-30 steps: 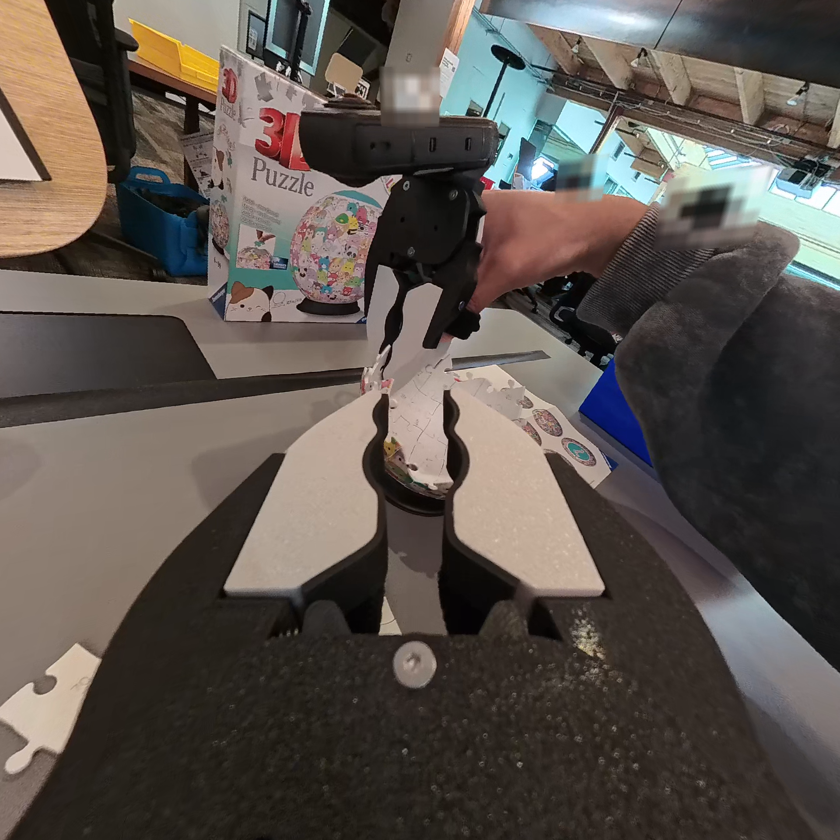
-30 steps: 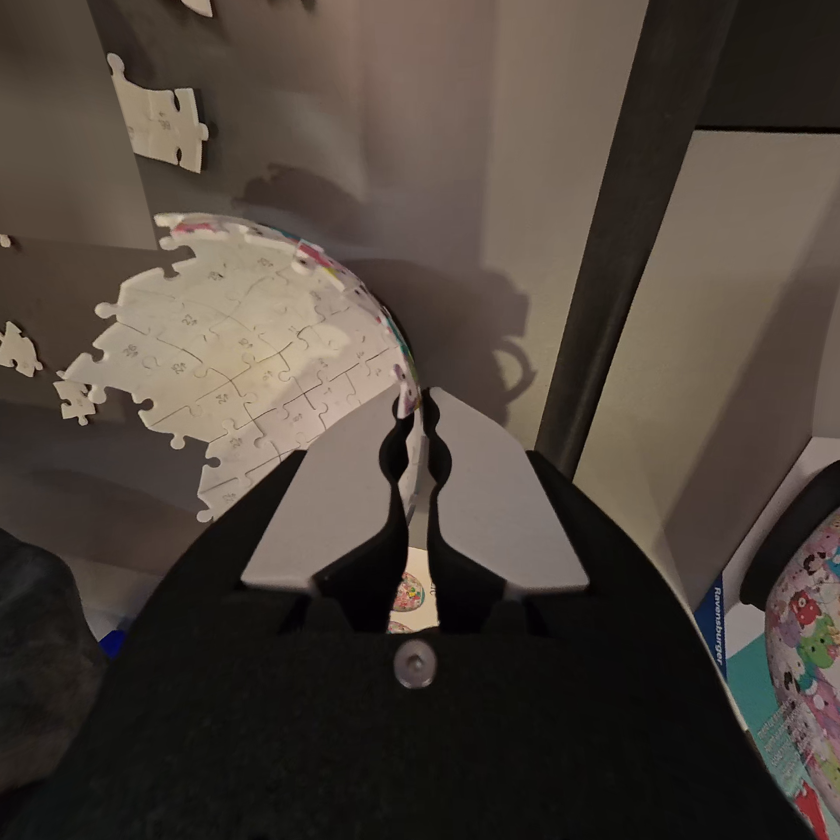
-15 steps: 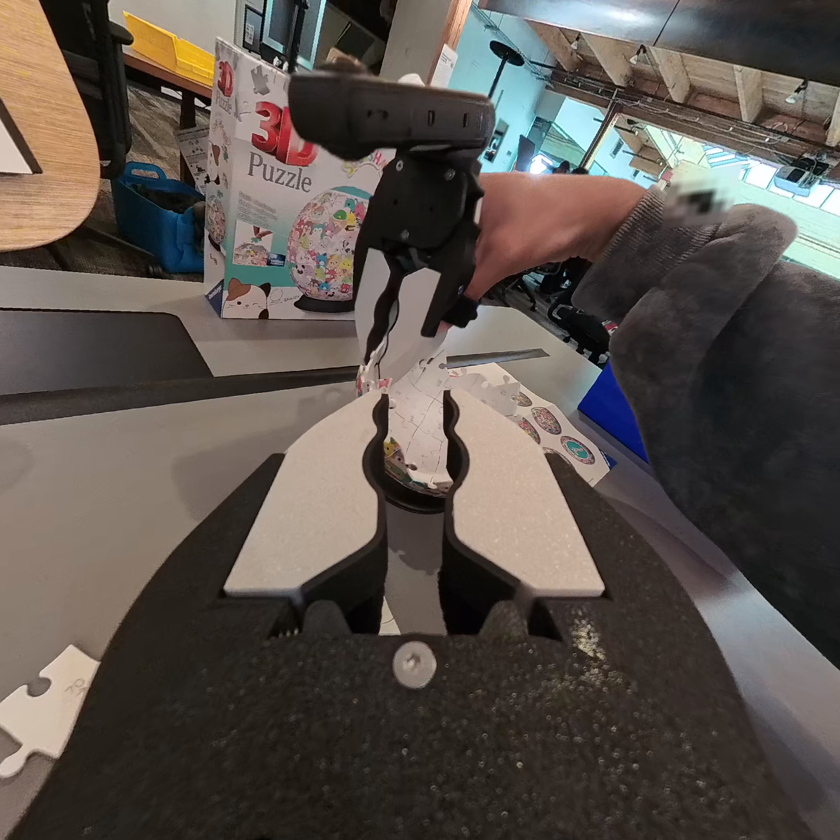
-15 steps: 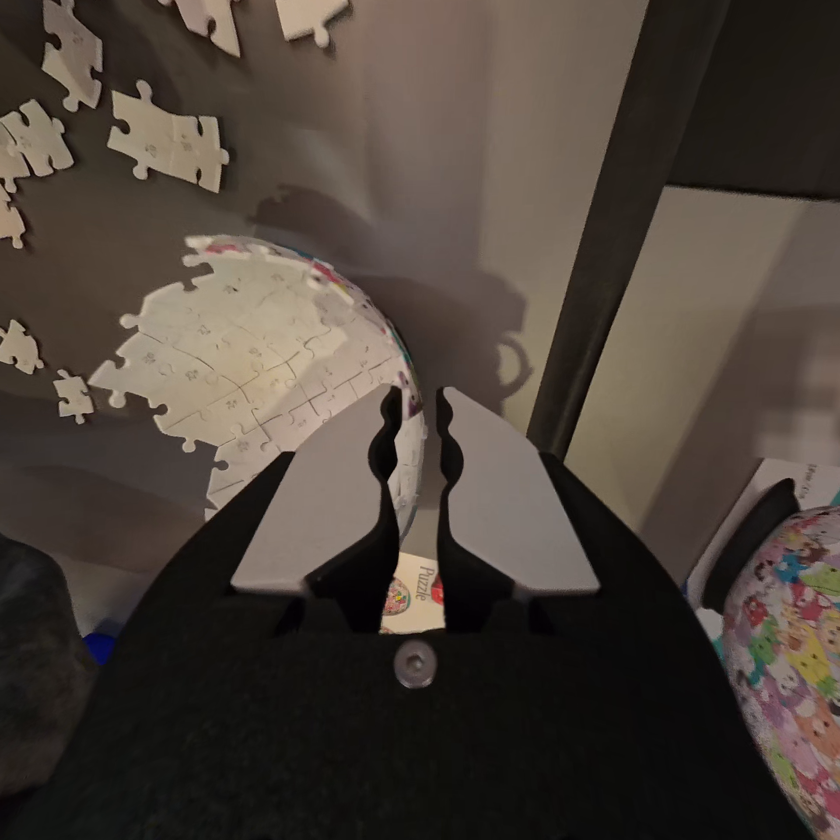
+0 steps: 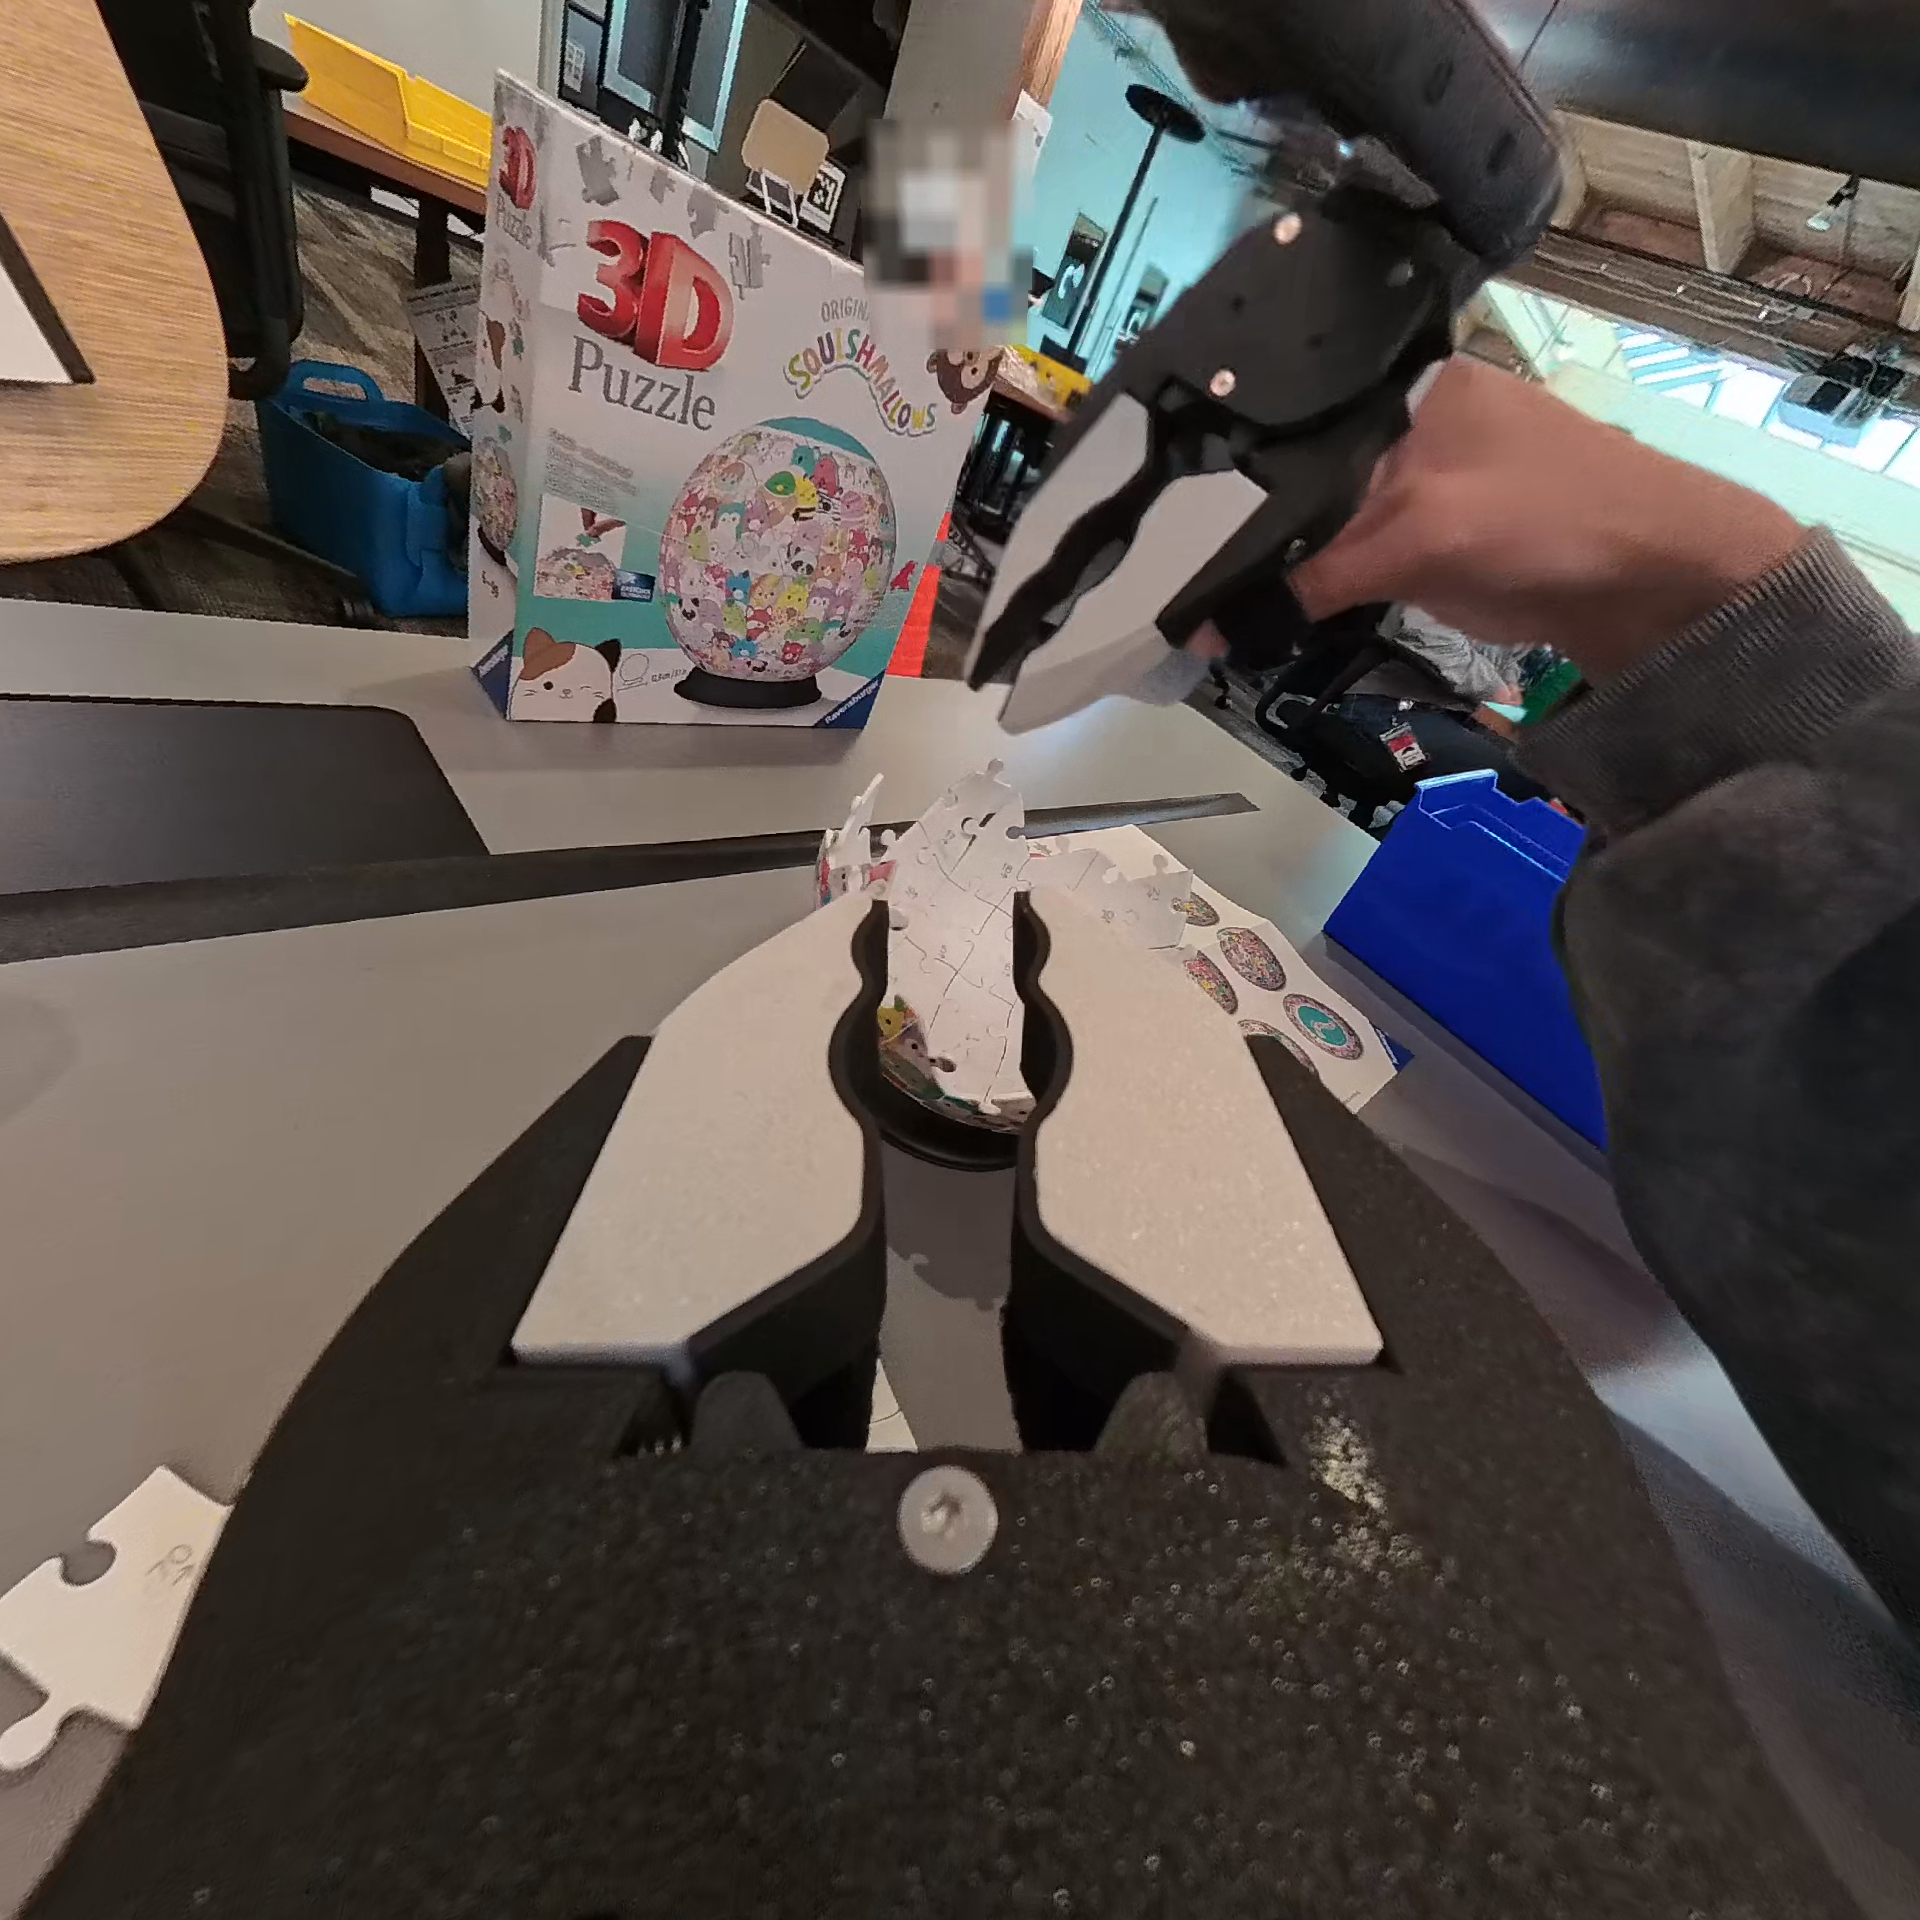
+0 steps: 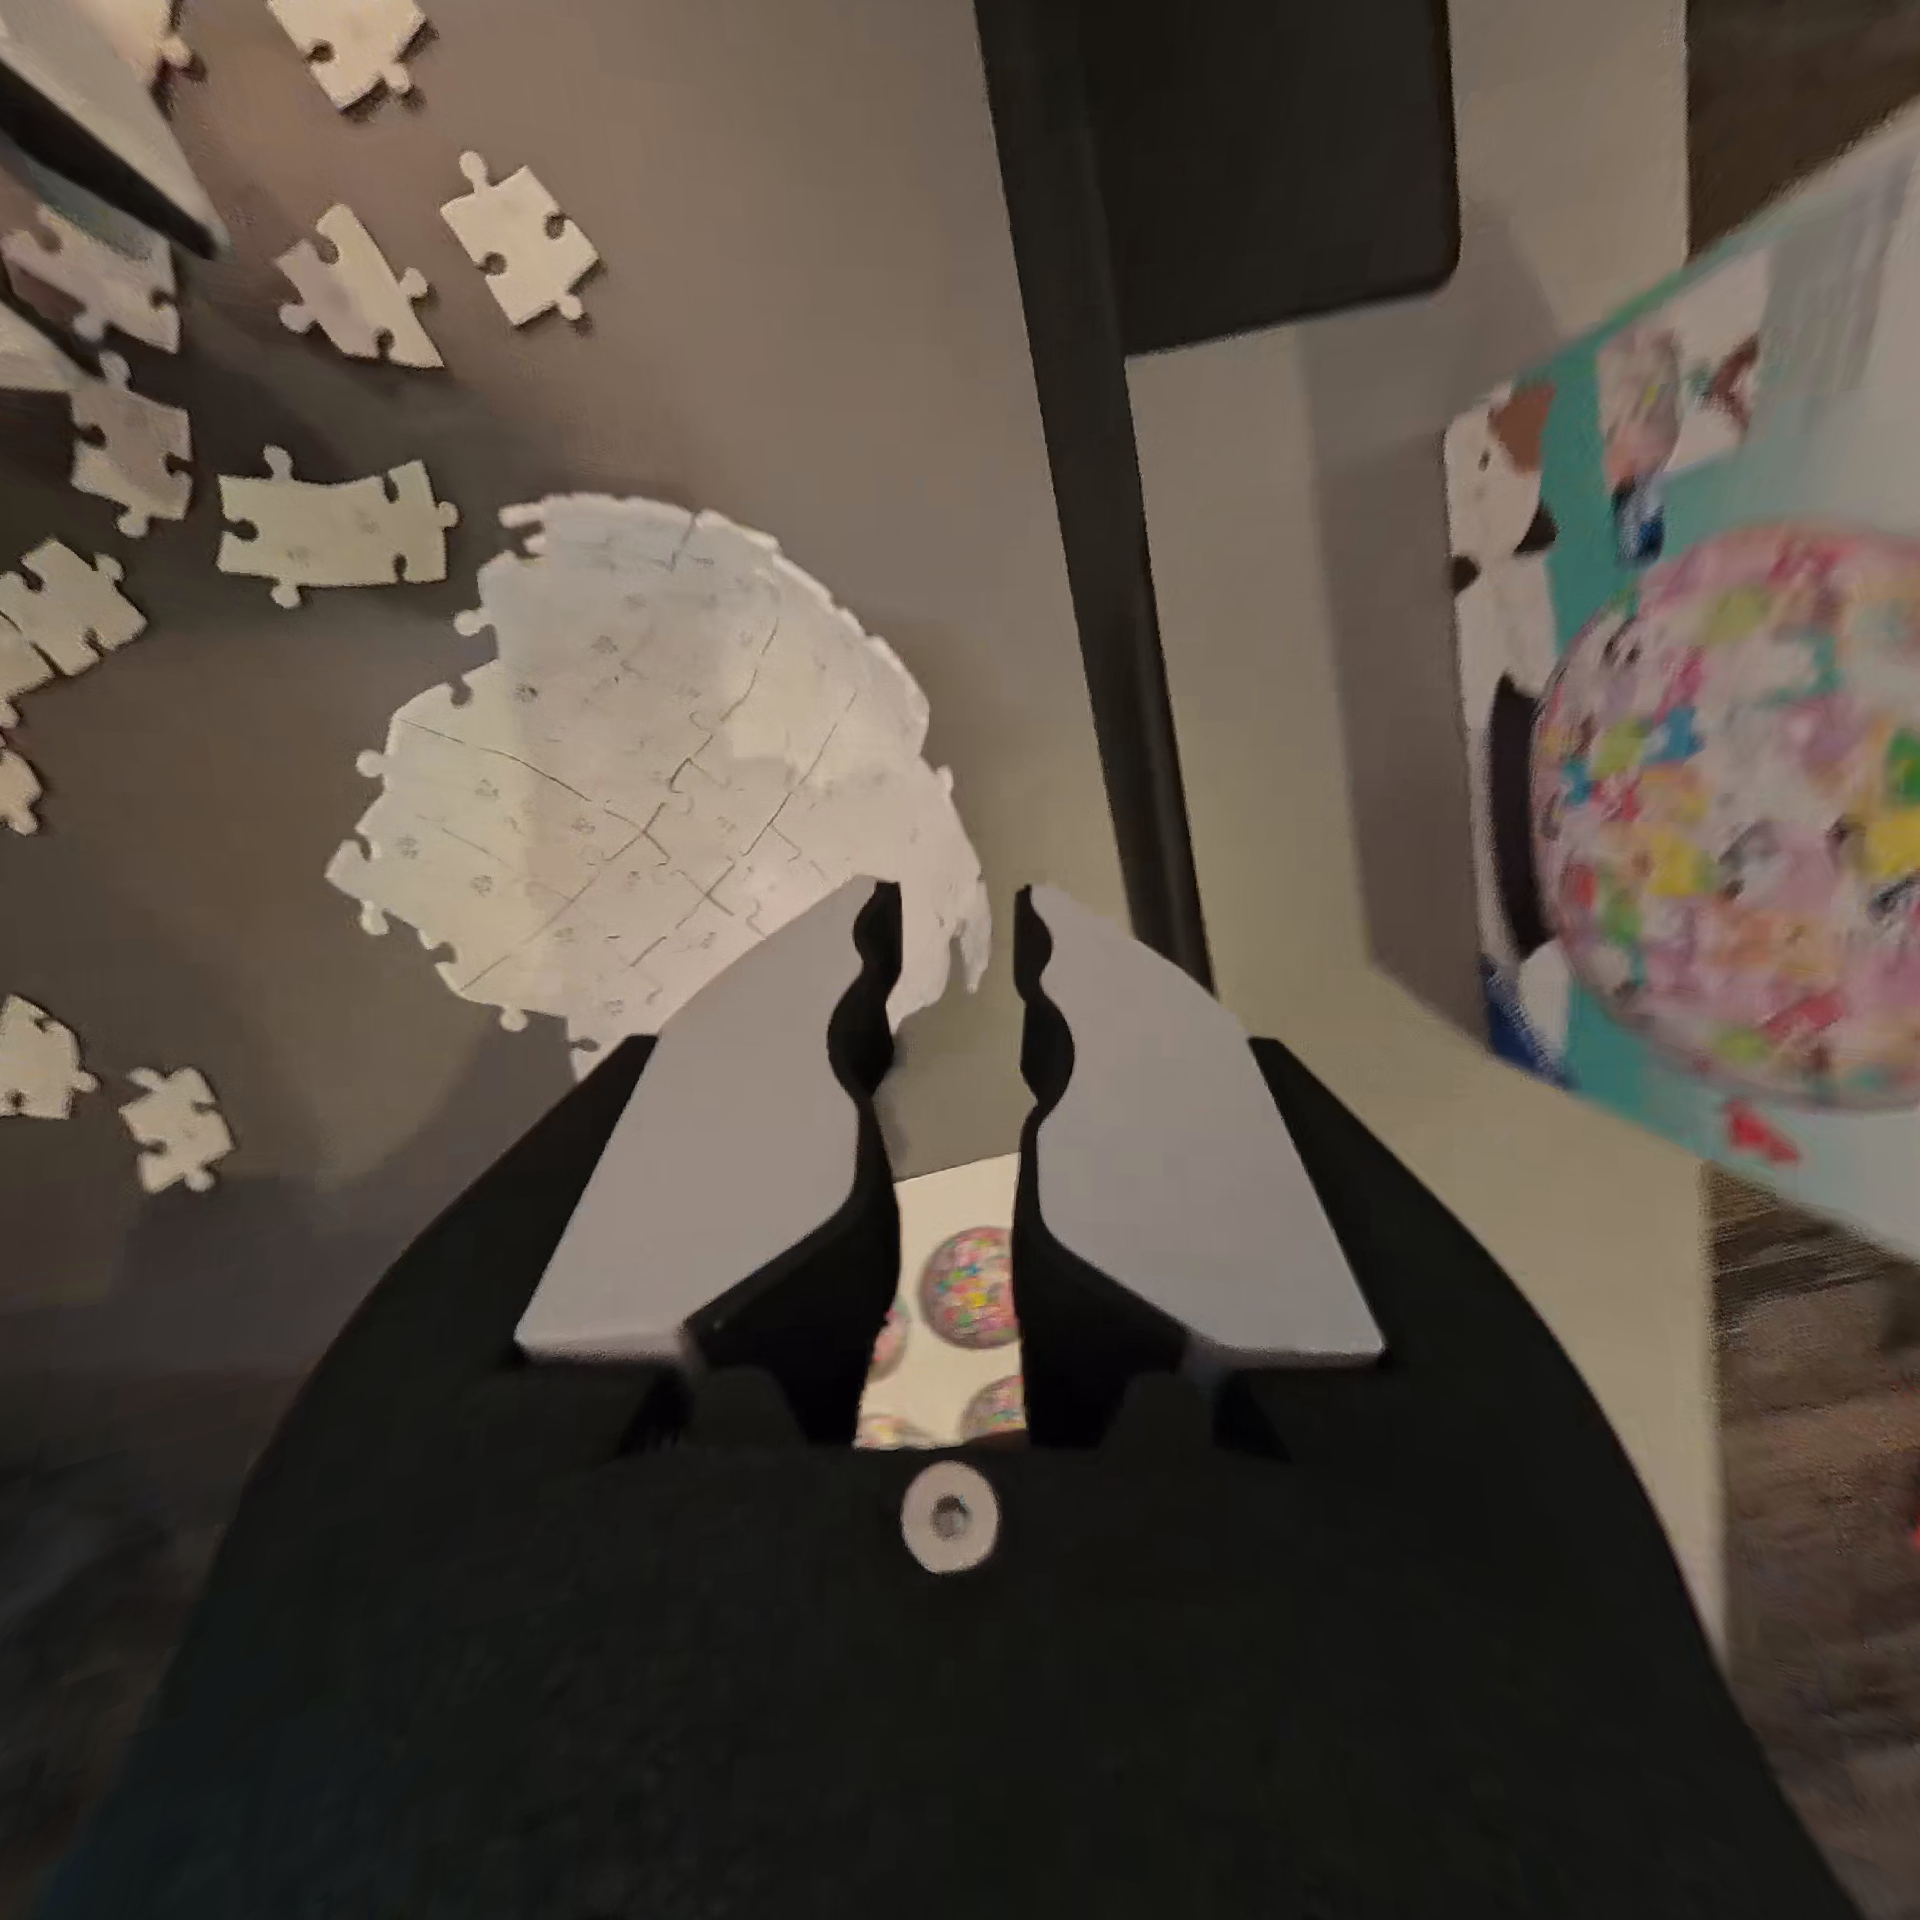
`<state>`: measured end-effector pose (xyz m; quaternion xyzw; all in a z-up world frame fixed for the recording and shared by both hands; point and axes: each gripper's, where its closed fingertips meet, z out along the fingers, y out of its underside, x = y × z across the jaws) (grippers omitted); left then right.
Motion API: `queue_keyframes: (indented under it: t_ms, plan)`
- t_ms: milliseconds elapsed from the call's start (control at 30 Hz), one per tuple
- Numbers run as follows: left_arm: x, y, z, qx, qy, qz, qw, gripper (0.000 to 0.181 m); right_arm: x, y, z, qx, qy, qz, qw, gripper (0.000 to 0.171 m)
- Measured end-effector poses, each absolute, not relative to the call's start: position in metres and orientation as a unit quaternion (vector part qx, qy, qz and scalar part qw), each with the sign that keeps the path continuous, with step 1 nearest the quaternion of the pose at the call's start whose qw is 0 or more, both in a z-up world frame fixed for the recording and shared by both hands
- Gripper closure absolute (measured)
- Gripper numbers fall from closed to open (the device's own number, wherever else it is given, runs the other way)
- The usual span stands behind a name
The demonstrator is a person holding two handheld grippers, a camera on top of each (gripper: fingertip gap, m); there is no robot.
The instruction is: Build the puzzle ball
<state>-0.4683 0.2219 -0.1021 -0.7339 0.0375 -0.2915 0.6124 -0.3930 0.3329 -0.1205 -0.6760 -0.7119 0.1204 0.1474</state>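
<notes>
**Right claw lets go and lifts off the half-built ball**

A second ago the right claw (image 5: 1049, 665) was pinched on the upper rim of the puzzle ball shell (image 5: 961, 997); now it hangs above and to the right of it, clear of the edge, its jaws parted by a narrow gap with nothing between them. In its own view the shell (image 6: 644, 790) lies below and left of the tips, white inside face up. That release suggests the last piece is seated and a fresh one must be fetched.

The left claw (image 5: 951, 997) has not moved: its fingers (image 5: 748, 1122) sit part-open on either side of the shell; whether they press it I cannot tell. The shell rests on a dark ring stand (image 5: 940, 1127) on the grey tabletop (image 5: 260, 1091).

Loose pieces (image 6: 332, 530) lie scattered to the shell's left; the puzzle box (image 5: 707, 436) stands at the far side.
</notes>
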Motion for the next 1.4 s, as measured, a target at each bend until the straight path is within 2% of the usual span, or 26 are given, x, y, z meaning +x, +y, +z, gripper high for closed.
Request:
queue_keyframes:
  t_ms: [167,533,767,1400]
  plan:
    - [-0.465,0.222,-0.104,-0.736,0.042,-0.290,0.610,0.159,-0.378,0.331,-0.136,-0.731,-0.649,0.149,0.150,0.156]
    - [-0.465,0.223,-0.104,-0.737,0.043,-0.288,0.610,0.159,-0.370,0.337,-0.156,-0.733,-0.654,0.127,0.137,0.157]
    - [-0.465,0.223,-0.104,-0.737,0.043,-0.290,0.610,0.159,-0.371,0.333,-0.158,-0.730,-0.656,0.137,0.131,0.165]
    - [-0.464,0.223,-0.104,-0.737,0.043,-0.289,0.609,0.159,-0.371,0.330,-0.158,-0.727,-0.663,0.124,0.129,0.167]
